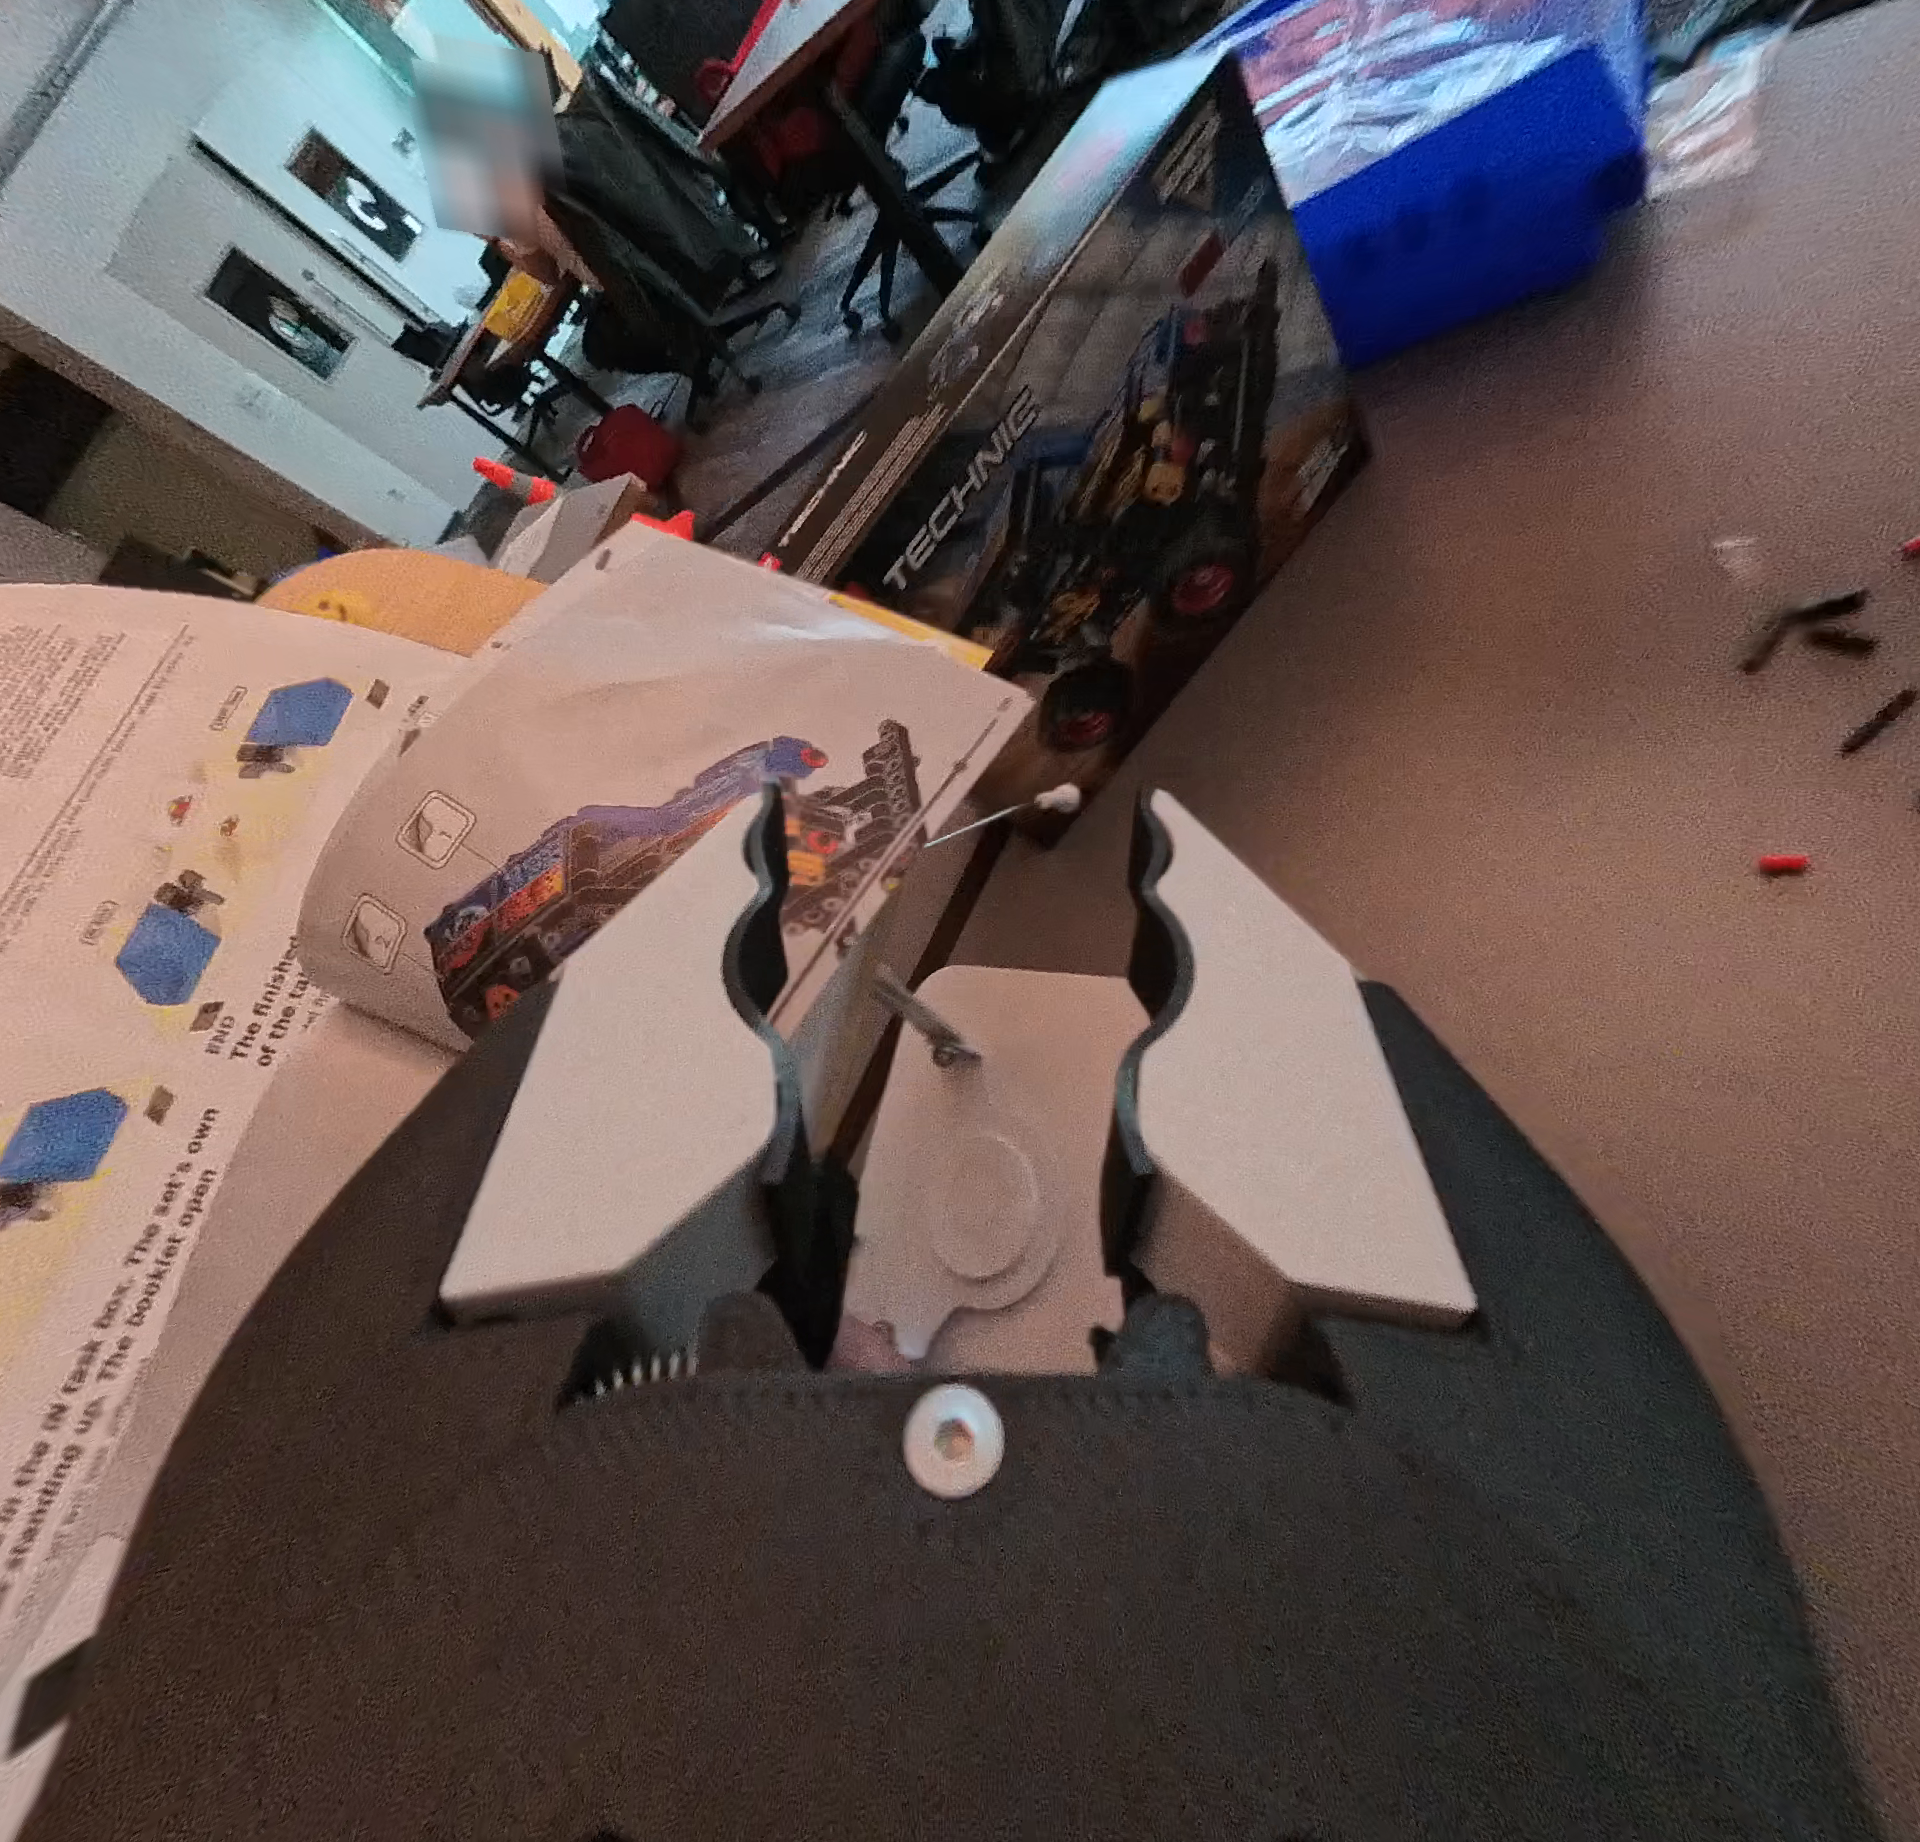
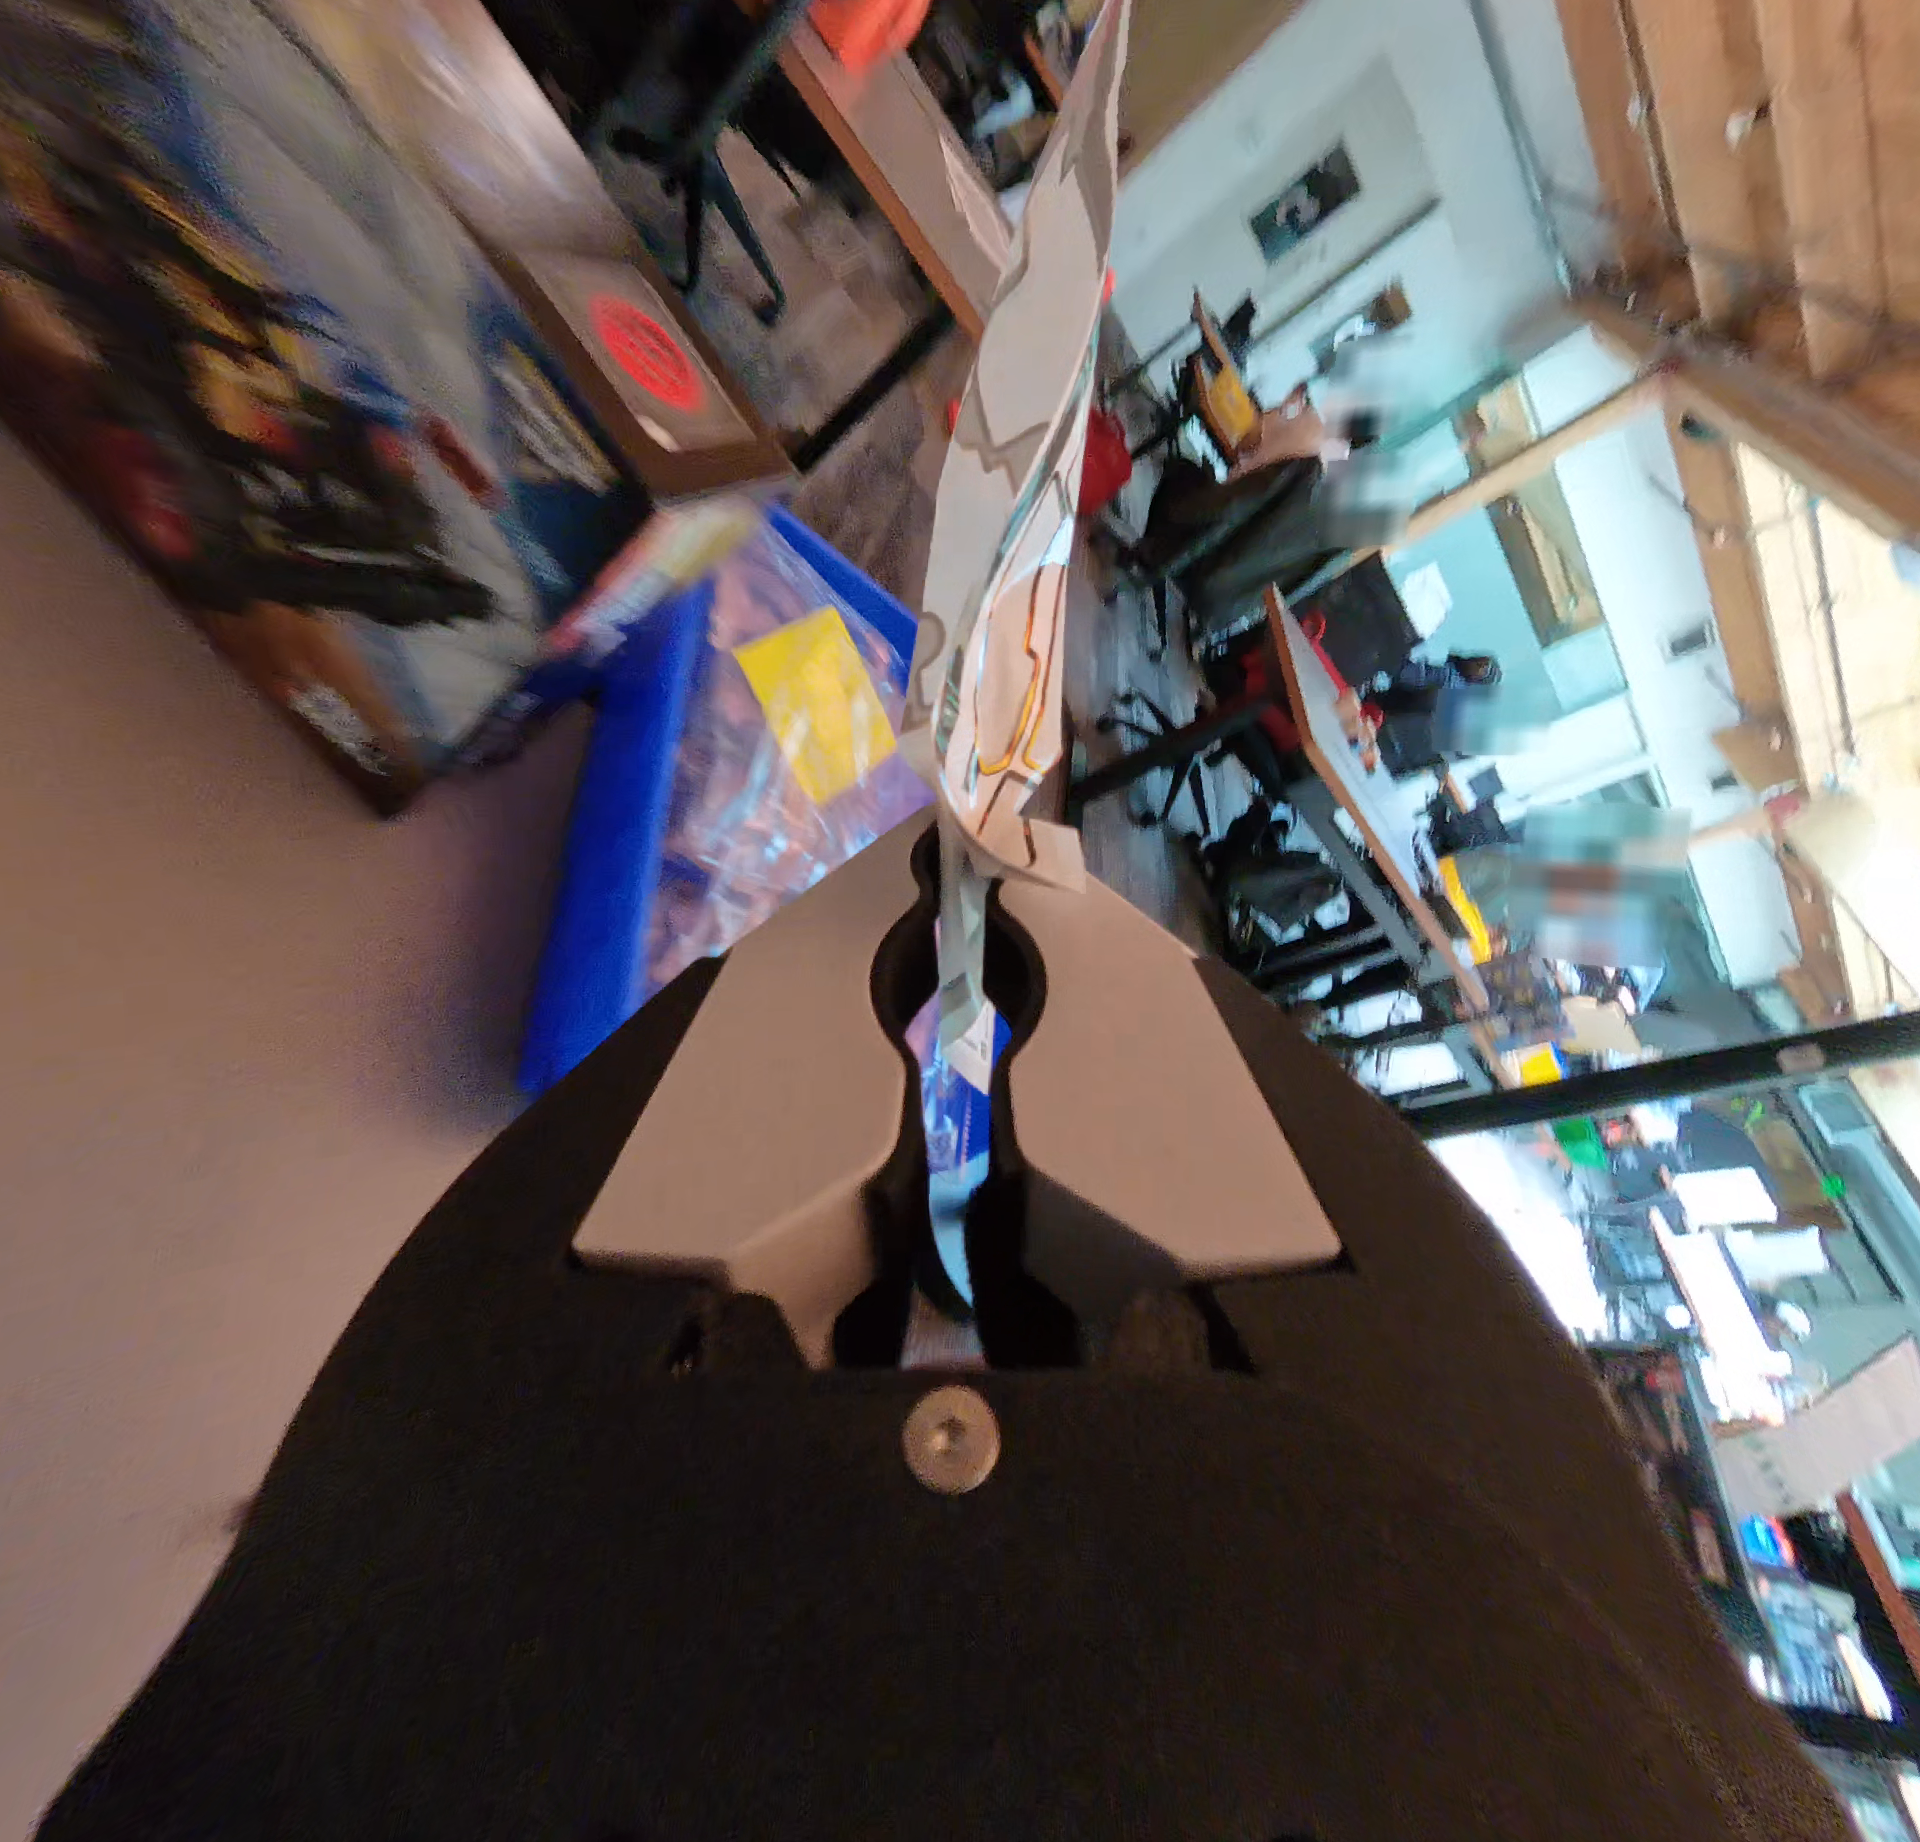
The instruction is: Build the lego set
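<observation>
Our right claw (image 2: 961,893) pinches the instruction booklet (image 2: 1023,566); our left claw (image 1: 956,826) gapes empty beside its page. We'd turn pages gently, avoiding tears.

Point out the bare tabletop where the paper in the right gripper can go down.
Free: the table between the set box and the loose pieces. Crowded: the instruction sheets and the blue bin. The right gripper holds the paper.
</observation>
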A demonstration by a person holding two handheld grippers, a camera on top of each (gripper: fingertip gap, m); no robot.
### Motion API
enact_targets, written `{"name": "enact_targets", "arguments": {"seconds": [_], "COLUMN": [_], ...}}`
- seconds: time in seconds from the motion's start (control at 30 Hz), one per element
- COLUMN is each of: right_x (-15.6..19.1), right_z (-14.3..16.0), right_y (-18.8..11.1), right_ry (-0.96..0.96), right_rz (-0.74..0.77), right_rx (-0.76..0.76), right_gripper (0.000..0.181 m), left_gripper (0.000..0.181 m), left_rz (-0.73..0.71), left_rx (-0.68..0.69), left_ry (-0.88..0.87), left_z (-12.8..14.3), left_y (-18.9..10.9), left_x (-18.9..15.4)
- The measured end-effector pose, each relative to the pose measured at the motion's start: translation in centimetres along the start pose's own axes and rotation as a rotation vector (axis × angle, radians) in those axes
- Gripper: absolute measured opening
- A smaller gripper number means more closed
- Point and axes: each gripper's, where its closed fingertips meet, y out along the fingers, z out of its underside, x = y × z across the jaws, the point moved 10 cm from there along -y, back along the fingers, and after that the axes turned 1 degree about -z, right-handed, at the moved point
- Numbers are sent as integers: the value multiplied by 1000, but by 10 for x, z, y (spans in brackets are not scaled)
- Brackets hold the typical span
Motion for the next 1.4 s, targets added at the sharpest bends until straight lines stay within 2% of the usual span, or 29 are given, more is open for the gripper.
{"name": "enact_targets", "arguments": {"seconds": [0.07, 0.13, 0.17, 0.23, 0.3, 0.4, 0.57, 0.7, 0.83, 0.93, 1.1, 1.27, 1.4], "right_x": [-15, -18, -15, -5, 3, -1, -2, 35, 85, 120, 152, 168, 172], "right_z": [22, 41, 50, 65, 72, 70, 27, -28, -77, -110, -156, -175, -180], "right_y": [35, 71, 88, 115, 127, 119, 63, 23, 7, 6, 21, 63, 79], "right_ry": [25, 33, 49, 100, 149, 245, 286, 212, 115, 123, 314, 503, 555], "right_rz": [9, -12, -69, -195, -285, -309, -233, -289, -412, -543, -729, -860, -865], "right_rx": [86, 178, 233, 343, 370, 327, 143, -22, -119, -205, -354, -367, -399], "right_gripper": [0, 0, 7, 38, 50, 50, 41, 38, 38, 38, 44, 47, 36], "left_gripper": [65, 64, 58, 52, 44, 30, 0, 0, 0, 0, 0, 16, 35], "left_rz": [-40, -15, -19, -8, -6, -14, -10, -25, -15, -5, 84, -24, -83], "left_rx": [71, 130, 152, 182, 190, 187, 179, 188, 157, 127, 71, 42, 67], "left_ry": [66, 60, 61, 61, 54, 50, 24, 13, -58, -91, -27, 153, 323], "left_z": [7, 17, 22, 31, 37, 42, 47, 53, 56, 57, 45, 27, 18], "left_y": [18, 32, 37, 41, 42, 41, 41, 38, 31, 25, 11, 8, 18], "left_x": [6, 7, 8, 8, 8, 10, 11, 11, 17, 21, 17, 18, 20]}}
